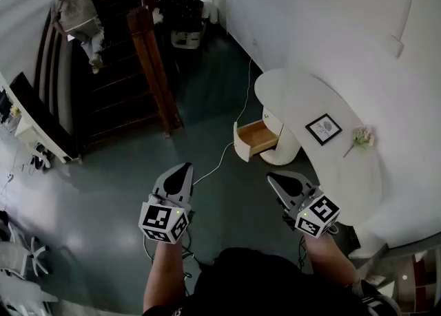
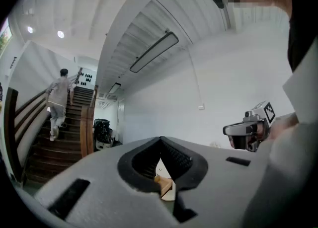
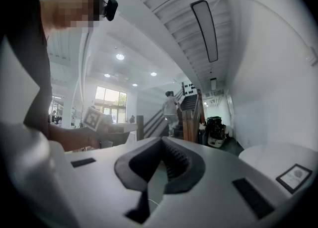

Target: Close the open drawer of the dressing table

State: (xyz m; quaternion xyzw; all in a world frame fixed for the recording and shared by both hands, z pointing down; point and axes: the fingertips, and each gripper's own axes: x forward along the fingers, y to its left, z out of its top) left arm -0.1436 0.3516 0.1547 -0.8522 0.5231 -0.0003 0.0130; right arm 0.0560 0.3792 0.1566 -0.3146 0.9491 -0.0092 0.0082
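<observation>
The white dressing table (image 1: 296, 98) stands against the right wall. Its drawer (image 1: 256, 138) is pulled out toward the left, showing a wooden inside and a white front. My left gripper (image 1: 183, 170) is held in the air over the floor, well short of the drawer and to its lower left, jaws shut and empty. My right gripper (image 1: 273, 179) hovers just below the drawer, near the table's front edge, also shut and empty. In the left gripper view a sliver of the drawer (image 2: 164, 186) shows through the gap behind the closed fingertips (image 2: 160, 139).
A framed picture (image 1: 324, 129) and a small flower sprig (image 1: 362, 137) lie on the tabletop. A white cable (image 1: 227, 149) runs across the dark floor. A wooden stair post (image 1: 153, 67) and stairs with a person (image 1: 79, 8) climbing are at upper left. Black luggage (image 1: 180, 5) stands behind.
</observation>
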